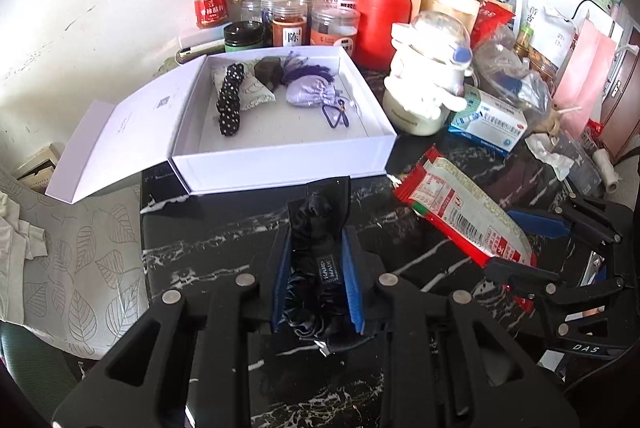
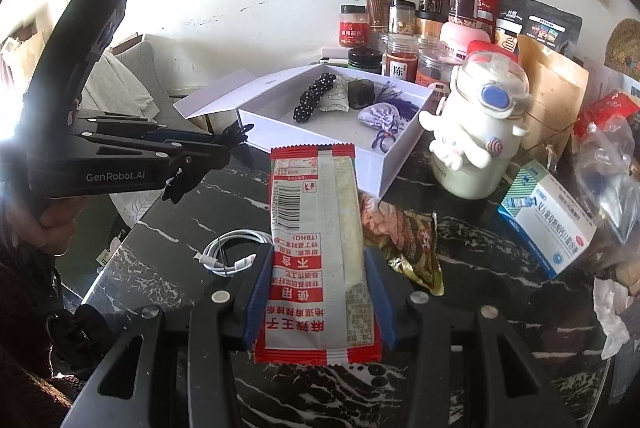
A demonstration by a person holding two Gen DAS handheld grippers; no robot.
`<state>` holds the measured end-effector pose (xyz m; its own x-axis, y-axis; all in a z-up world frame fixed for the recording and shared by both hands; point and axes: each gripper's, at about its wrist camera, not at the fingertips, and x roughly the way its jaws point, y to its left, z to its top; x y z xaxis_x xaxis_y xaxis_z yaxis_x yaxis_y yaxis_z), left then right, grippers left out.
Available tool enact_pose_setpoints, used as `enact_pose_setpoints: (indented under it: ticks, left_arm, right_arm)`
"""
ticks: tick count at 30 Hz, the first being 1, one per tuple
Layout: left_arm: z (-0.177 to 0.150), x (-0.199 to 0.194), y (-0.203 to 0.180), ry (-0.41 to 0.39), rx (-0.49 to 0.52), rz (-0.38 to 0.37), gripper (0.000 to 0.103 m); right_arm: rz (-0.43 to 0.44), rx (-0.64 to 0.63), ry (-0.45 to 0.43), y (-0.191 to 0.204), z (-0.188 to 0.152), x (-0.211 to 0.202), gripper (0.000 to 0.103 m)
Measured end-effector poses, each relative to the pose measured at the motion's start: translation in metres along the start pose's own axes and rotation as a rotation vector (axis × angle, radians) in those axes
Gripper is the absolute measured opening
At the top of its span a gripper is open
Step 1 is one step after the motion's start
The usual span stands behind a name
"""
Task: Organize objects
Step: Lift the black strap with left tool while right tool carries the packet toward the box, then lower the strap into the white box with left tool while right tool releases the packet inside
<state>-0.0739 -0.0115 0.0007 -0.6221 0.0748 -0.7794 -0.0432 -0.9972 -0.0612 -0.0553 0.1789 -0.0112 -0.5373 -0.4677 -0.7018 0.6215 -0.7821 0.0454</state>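
Both grippers carry loads — left gripper (image 1: 318, 280) clamps a dark satin scrunchie (image 1: 314, 268), right gripper (image 2: 318, 300) a red-and-white snack packet (image 2: 316, 252) lengthwise — open white box (image 1: 280, 170) lies upper-centre, nearer the left.

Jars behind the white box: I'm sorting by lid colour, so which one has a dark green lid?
The short dark jar at the front left of the cluster, just behind the white box. The others have clear, red or black lids.

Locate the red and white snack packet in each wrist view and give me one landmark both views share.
Left wrist view: the snack packet lies diagonally at right of centre, held in the right gripper.
Right wrist view: the snack packet fills the lower centre, upright between the right gripper's blue pads.
Shared landmark: the open white box behind the packet.
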Motion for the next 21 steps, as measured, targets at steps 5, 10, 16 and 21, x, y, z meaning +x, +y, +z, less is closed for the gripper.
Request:
enact_pose_setpoints:
  ticks: [5, 10, 16, 21]
  left_arm:
    - [0.020, 0.004, 0.002, -0.011, 0.007, 0.002, 0.023]
    - [0.039, 0.013, 0.005, -0.012, 0.014, 0.010, 0.023]
    - [0.064, 0.030, 0.010, -0.009, 0.035, 0.035, 0.023]
    - [0.085, 0.045, 0.017, -0.017, 0.032, 0.031, 0.023]
  right_arm:
    - [-0.012, -0.011, 0.004, -0.008, 0.018, 0.007, 0.046]
    - [-0.020, -0.017, -0.001, -0.016, 0.035, 0.017, 0.046]
    - [-0.026, -0.021, -0.008, -0.028, 0.056, 0.032, 0.046]
    - [-0.035, -0.031, -0.009, -0.038, 0.073, 0.044, 0.046]
